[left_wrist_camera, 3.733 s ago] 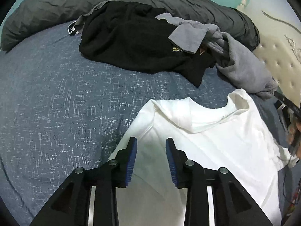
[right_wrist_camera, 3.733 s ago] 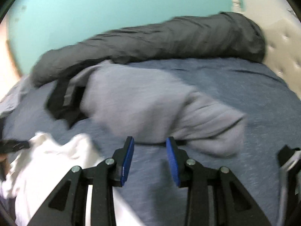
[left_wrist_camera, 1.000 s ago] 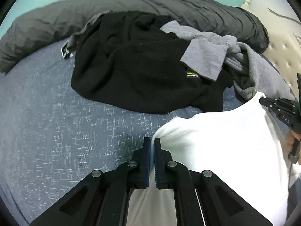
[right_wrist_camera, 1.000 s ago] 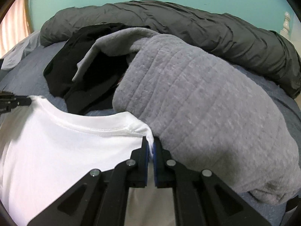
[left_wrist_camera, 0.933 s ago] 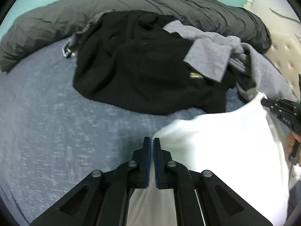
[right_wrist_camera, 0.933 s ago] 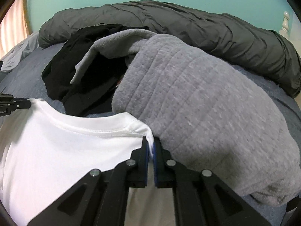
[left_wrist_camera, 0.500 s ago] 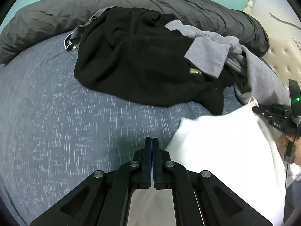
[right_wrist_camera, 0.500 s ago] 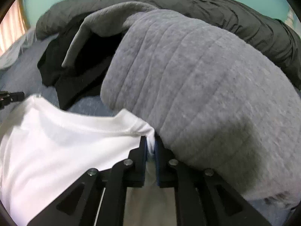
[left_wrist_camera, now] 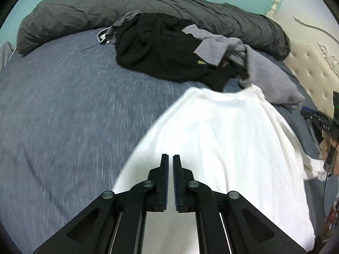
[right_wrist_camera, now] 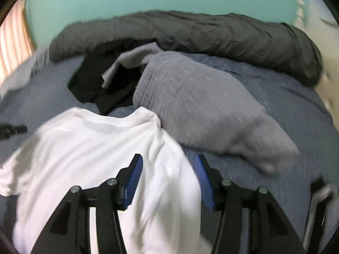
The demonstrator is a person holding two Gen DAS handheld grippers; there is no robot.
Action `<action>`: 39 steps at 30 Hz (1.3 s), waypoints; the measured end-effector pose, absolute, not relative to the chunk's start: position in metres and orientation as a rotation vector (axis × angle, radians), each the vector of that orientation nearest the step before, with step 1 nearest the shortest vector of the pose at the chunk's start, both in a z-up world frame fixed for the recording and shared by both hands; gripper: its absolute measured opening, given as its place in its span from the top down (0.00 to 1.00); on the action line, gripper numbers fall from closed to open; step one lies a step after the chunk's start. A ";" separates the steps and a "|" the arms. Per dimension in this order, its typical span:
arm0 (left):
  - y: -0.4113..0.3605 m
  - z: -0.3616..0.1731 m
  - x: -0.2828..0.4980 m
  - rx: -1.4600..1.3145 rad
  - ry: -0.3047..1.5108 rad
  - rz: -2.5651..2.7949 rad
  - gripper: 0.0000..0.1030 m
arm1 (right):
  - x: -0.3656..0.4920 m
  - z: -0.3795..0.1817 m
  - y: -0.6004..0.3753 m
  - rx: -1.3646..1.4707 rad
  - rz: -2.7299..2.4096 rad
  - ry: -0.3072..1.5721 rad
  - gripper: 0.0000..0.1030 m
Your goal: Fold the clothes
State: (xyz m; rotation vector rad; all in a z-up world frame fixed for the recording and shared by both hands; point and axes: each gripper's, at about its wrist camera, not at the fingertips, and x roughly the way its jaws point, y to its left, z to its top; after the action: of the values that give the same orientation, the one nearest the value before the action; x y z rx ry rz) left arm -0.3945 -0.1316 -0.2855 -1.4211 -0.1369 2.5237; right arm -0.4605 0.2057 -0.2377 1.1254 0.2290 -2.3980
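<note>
**White shirt laid out on the bed, folding barely begun**

Blue-grey bedding covers the bed point(left_wrist_camera: 63, 110), with a teal wall behind and a dark rolled duvet point(left_wrist_camera: 148, 6) along the far edge. Near the middle of the mattress the white T-shirt point(left_wrist_camera: 222, 137) lies spread out, neckline pointing toward the duvet, its body running back toward the cameras. It looks soft and thin, mostly smooth but rippled along the right side, where a sleeve trails off. Its collar end touches a heap of other clothes: a black garment point(left_wrist_camera: 161, 50) and a grey sweatshirt point(right_wrist_camera: 201, 110), both crumpled and unfolded.

Judging by this, the shirt has only been flattened; no fold shows in it yet, and the black and grey pieces wait untouched. Most of the task is left.

The left hand-held gripper point(left_wrist_camera: 170, 165) hovers over the shirt's lower half with its jaws drawn nearly together and no cloth caught between them. The right hand-held gripper point(right_wrist_camera: 168, 169) has just been opening: its blue pads point(right_wrist_camera: 135, 175) stand apart on either side of the shirt's right edge, which lies below them unpinched.
</note>
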 end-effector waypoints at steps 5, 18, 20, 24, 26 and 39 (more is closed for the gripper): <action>-0.133 -0.284 -0.328 -1.458 -0.225 2.472 0.79 | -0.411 -0.239 0.239 1.182 -2.364 0.074 0.47; -0.108 -0.291 -0.159 -1.569 -0.222 2.301 0.64 | -0.250 -0.243 0.313 1.357 -2.188 0.047 0.46; -0.105 -0.293 -0.138 -1.587 -0.220 2.272 0.63 | -0.230 -0.246 0.322 1.383 -2.163 0.073 0.46; -0.099 -0.296 -0.099 -1.625 -0.203 2.213 0.55 | -0.190 -0.250 0.339 1.432 -2.117 0.113 0.46; -0.097 -0.297 -0.082 -1.643 -0.195 2.195 0.54 | -0.173 -0.254 0.346 1.457 -2.098 0.127 0.46; -0.102 -0.303 -0.024 -1.681 -0.197 2.178 0.54 | -0.099 -0.272 0.395 1.559 -2.069 0.122 0.46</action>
State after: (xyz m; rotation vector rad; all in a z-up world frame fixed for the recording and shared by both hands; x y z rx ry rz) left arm -0.0238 -0.1021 -0.3030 -1.6812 -0.1975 2.1778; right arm -0.0992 0.3947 -0.2721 1.5593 0.1224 -2.0687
